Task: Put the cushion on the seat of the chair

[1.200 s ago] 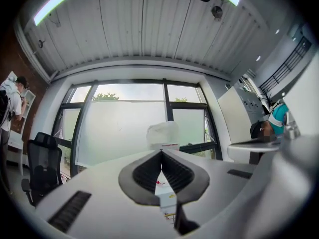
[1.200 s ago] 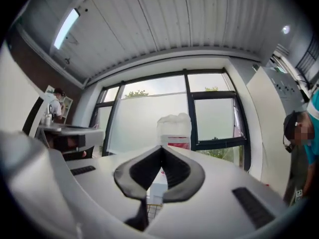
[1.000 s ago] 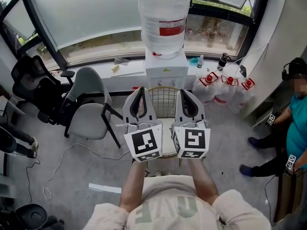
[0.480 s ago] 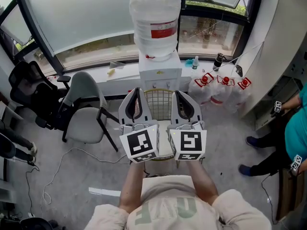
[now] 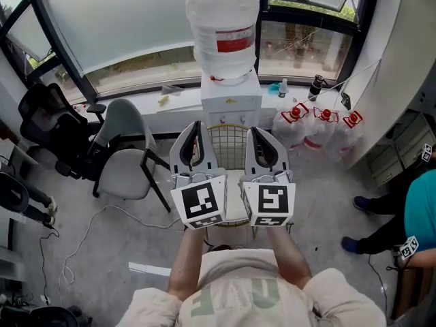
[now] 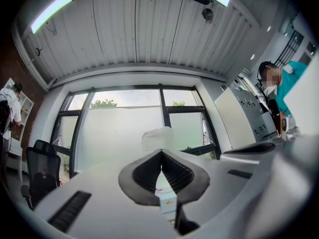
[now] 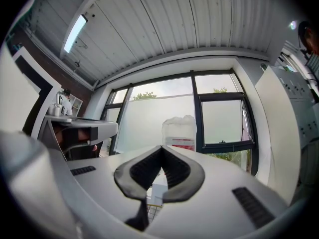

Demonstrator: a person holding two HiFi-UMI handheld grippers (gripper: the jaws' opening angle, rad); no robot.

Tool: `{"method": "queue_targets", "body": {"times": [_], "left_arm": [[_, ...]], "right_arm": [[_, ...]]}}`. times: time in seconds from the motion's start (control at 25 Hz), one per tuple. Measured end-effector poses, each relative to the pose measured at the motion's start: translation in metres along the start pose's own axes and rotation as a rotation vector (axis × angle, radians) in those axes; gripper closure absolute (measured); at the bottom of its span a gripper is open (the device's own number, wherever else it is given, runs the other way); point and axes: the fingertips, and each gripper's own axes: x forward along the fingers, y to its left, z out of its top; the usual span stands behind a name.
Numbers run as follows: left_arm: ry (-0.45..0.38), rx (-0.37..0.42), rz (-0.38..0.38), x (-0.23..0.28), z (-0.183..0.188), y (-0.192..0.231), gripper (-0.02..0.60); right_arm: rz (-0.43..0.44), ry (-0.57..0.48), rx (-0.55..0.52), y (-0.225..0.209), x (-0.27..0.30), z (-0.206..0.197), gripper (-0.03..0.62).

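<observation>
head view, nearest first: left gripper (image 5: 197, 125) and right gripper (image 5: 254, 132) held side by side before the chest, marker cubes up. each pair of jaws pressed tip to tip, nothing caught between, as both gripper views confirm.

just beyond and below, glimpsed in the gap between the cubes: a pale slab, most likely the cushion (image 5: 236, 196), at the foot of the gold wire back of the chair (image 5: 230, 145). seems to lie on the seat already, but hard to be sure.

if not yet seated:
- spread both jaws before reaching down
- pinch two opposite edges and lower it flat
- slide it back until touching the wire back, square with the seat rim
- release both sides together

if already seated, only check for overhang or a lifted corner, and nudge with closed tips. either way, keep the tips out of the wire mesh.

hidden under grippers and cubes: the seat, the chair legs and most of the cushion. cannot separate cushion edge from seat edge. no help from either gripper view, both tilted up at ceiling, window and water bottle (image 5: 225, 22).

farther off: grey chair (image 5: 126, 162) and black office chair (image 5: 48, 125) at left, water dispenser (image 5: 231, 104) behind. at right, a person in teal (image 5: 419, 213), cut off by the frame edge.
</observation>
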Motion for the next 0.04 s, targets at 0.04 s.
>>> {"method": "queue_targets", "body": {"times": [0.04], "left_arm": [[0.0,0.002,0.008,0.0002,0.0004,0.0017,0.568]], "right_arm": [[0.005,-0.002,-0.001,0.0,0.0003,0.0004,0.577]]}}
